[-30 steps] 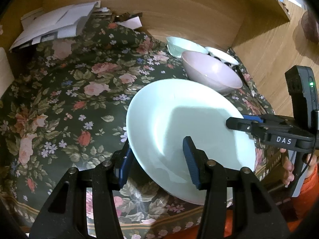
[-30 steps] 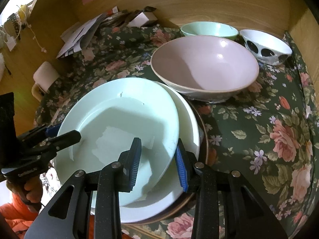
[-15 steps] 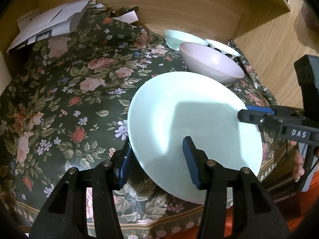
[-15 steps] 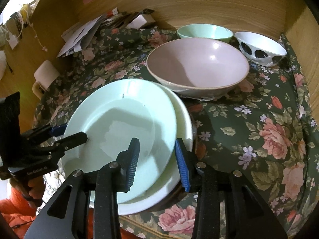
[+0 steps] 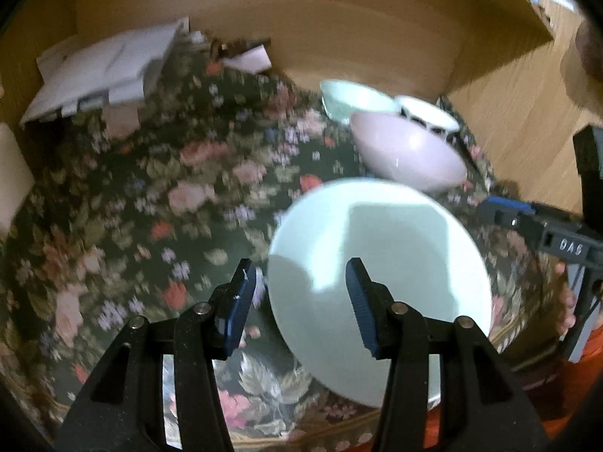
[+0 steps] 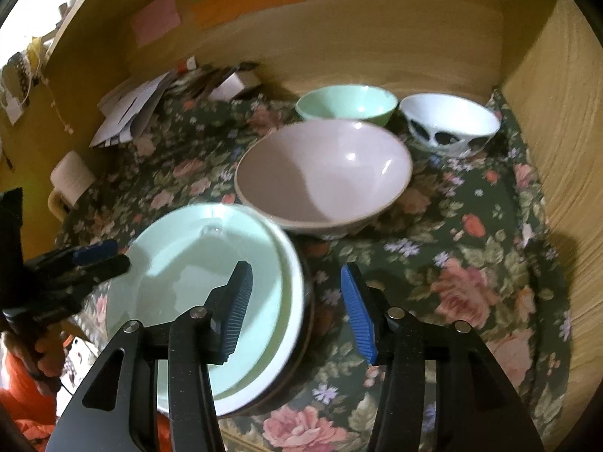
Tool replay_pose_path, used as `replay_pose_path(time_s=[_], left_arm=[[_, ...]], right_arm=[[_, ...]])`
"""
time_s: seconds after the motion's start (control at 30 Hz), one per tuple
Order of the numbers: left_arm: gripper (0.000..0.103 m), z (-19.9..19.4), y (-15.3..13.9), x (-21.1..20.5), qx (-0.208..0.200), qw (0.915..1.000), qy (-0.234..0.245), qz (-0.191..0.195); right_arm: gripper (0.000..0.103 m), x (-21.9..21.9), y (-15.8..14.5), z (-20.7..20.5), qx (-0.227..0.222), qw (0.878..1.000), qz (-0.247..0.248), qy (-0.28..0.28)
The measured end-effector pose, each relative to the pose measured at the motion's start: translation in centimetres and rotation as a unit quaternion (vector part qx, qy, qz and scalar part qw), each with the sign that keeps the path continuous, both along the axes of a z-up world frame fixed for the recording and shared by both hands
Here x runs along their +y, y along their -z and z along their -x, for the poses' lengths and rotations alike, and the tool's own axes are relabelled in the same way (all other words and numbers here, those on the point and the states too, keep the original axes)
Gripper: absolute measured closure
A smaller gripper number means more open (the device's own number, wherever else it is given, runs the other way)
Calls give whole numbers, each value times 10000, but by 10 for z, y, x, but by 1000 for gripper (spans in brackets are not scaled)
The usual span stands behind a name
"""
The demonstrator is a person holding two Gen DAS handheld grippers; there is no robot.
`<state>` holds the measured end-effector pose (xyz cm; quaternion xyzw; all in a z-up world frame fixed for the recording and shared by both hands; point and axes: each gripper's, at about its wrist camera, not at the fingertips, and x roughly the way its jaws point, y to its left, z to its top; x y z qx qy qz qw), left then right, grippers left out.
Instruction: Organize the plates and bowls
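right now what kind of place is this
Probably a home table set in a wooden alcove: a dark floral tablecloth, stacked pale green plates beside a pink ceramic bowl, and loose white papers.

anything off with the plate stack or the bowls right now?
Slightly. The mint plate sits off-centre on the white plate, shifted left, so a crescent of the white rim shows. The stack also overhangs the near edge of the floral tablecloth. The three bowls stand upright; no spills or visible chips.
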<state>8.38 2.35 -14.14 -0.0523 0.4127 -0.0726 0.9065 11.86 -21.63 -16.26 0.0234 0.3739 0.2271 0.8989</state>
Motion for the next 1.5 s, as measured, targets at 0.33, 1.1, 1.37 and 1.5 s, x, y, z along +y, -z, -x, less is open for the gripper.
replay_pose_path(time_s=[0.33,1.1,1.37,1.5], left_arm=[[39,-48,-34,-15,-261,9992,147,-269],[23,-165,8,-64,445,9974,496,-289],[43,-182,28,-74,731,9951,602,-285],[53,-184,35,-81,837,9933,740,-283]], right_arm=[[46,-13,-23,-26,-327,9990,-11,302],[39,-29,18,-109,322,9965,-287,719],[49,-25,30,-118,504,9962,-277,649],[61,-23,40,-124,825,9942,-485,482]])
